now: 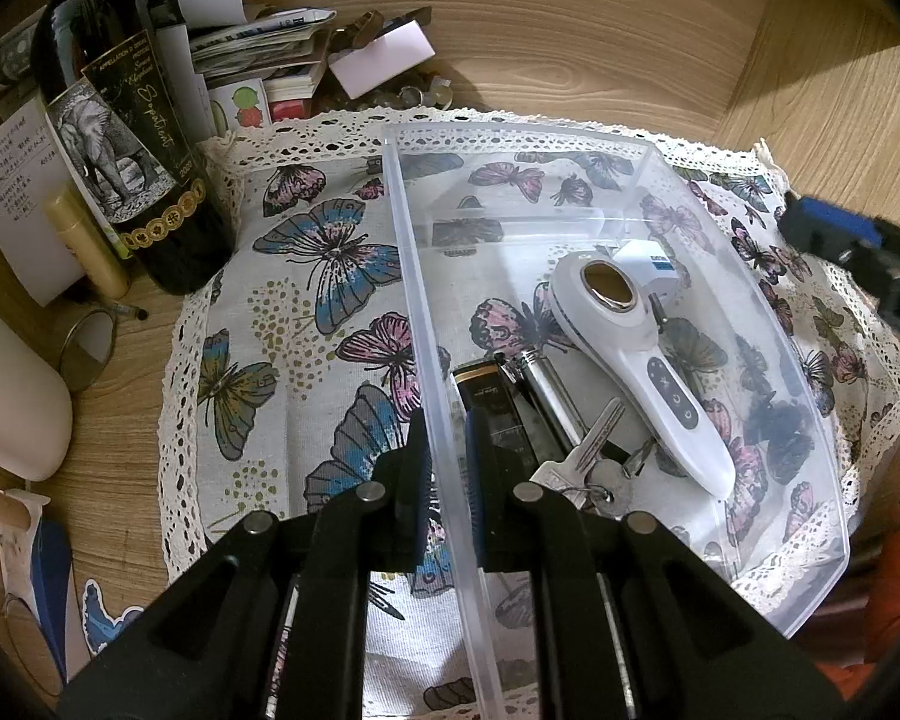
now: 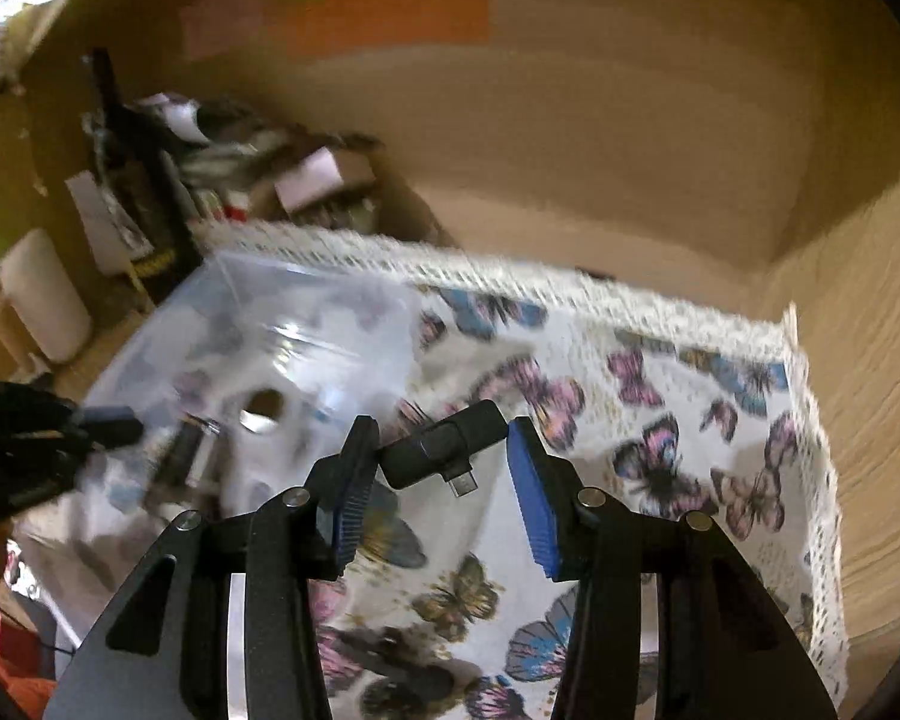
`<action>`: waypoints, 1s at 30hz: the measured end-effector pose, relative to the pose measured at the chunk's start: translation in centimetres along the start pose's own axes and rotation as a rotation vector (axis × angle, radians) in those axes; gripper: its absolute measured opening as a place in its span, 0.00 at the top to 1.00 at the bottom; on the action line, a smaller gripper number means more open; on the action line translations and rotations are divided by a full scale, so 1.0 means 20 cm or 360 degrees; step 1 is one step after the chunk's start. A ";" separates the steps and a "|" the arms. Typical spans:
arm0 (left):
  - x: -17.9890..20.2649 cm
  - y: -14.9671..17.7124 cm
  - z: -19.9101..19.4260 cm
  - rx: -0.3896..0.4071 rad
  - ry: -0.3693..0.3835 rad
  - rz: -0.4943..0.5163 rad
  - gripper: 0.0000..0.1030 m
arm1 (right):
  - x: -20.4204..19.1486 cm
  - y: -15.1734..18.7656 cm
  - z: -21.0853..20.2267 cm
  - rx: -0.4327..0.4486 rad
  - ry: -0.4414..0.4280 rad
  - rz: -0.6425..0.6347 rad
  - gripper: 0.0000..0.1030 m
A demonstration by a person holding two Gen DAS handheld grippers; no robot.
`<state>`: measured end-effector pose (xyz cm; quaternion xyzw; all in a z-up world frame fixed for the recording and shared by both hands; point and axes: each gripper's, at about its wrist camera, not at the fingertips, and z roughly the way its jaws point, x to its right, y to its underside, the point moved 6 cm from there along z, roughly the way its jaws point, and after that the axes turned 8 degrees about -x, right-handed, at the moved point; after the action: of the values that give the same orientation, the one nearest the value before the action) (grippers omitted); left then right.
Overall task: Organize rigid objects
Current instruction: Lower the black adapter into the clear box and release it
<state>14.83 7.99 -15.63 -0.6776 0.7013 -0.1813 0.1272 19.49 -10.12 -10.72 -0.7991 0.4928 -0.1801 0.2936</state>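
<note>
Bin point(image 1: 570, 180) wall between left jaws; cloth point(image 2: 660, 390) beside.

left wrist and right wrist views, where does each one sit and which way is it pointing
Left wrist: sits on the left claw, looking down into the clear bin; its fingers straddle the bin's near wall, the right claw shows at the right edge.
Right wrist: sits on the right claw, looking across the butterfly cloth toward the wooden back wall; a black adapter sits between its open fingers, blurred.
Shared: bin, cloth, wine bottle and paper clutter.
</note>
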 end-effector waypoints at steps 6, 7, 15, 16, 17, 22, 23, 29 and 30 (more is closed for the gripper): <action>0.00 0.00 0.00 0.0001 0.0001 -0.0002 0.90 | -0.16 -0.06 -0.07 0.0067 -0.0074 -0.0117 0.60; 0.00 0.00 0.00 0.0001 0.0001 -0.0001 0.90 | -0.19 -0.06 -0.07 0.0062 -0.0092 -0.0144 0.60; 0.00 0.00 0.00 0.0002 -0.0001 0.0003 0.90 | -0.39 -0.01 0.03 -0.0064 -0.0185 -0.0300 0.60; 0.00 0.00 0.00 0.0000 0.0001 0.0001 0.90 | -0.41 0.01 0.06 -0.0090 -0.0192 -0.0318 0.60; 0.00 0.00 0.00 0.0001 0.0002 0.0000 0.90 | -0.42 0.02 0.07 -0.0115 -0.0200 -0.0333 0.60; 0.00 0.00 0.00 0.0001 0.0001 0.0000 0.90 | -0.47 0.07 0.14 -0.0214 -0.0222 -0.0384 0.60; 0.00 0.00 0.00 0.0001 0.0000 0.0001 0.90 | -0.48 0.07 0.15 -0.0232 -0.0228 -0.0391 0.60; 0.00 0.00 0.00 0.0000 0.0000 0.0001 0.90 | -0.49 0.09 0.15 -0.0249 -0.0248 -0.0397 0.60; 0.00 0.00 0.00 0.0000 -0.0001 0.0002 0.90 | -0.49 0.09 0.14 -0.0235 -0.0239 -0.0397 0.58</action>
<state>14.79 7.93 -15.64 -0.6773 0.7017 -0.1810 0.1274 15.53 -1.24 -13.93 -0.8846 0.3784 -0.1183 0.2456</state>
